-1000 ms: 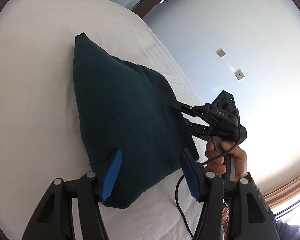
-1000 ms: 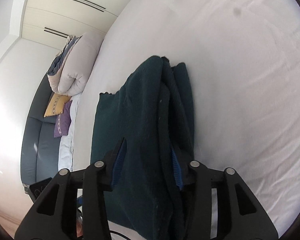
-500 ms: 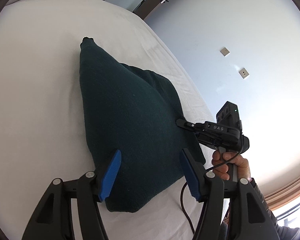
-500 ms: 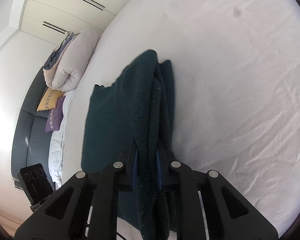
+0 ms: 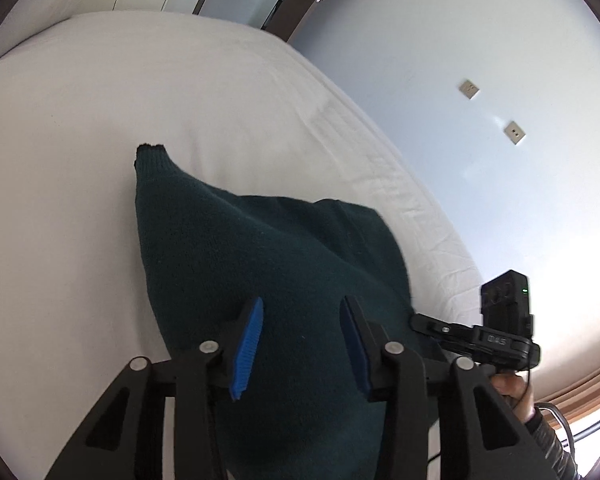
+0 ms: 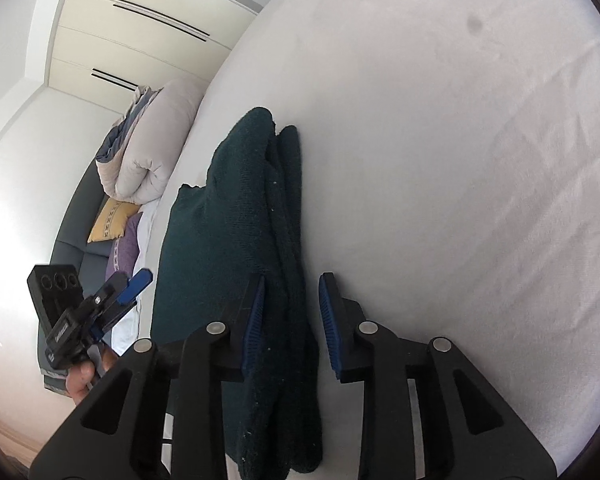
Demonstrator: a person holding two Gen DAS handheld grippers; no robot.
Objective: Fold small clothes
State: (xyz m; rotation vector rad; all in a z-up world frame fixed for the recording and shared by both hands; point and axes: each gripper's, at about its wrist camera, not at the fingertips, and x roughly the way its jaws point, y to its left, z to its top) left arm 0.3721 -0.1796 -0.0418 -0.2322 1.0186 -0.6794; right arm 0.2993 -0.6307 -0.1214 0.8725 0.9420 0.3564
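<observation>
With each hand-held gripper (image 5: pixel 300 340) (image 6: pixel 290 320) released astride the dark green knitted garment (image 6: pixel 236 240) at lower centre, pinch all layers evenly before folding.

My right gripper (image 6: pixel 292 320) stands with its blue pads spread on either side of a folded dark green knitted garment (image 6: pixel 252 216), which lies in thick layers on the white sheeted bed (image 6: pixel 440 160). I cannot tell whether either pad touches the knit. My left gripper (image 6: pixel 134 282) sits off to the left, beside the bed edge. Beyond it a rolled grey quilt (image 6: pixel 148 144) rests above a yellow cushion (image 6: pixel 110 220) and a purple cushion (image 6: pixel 124 246).
</observation>
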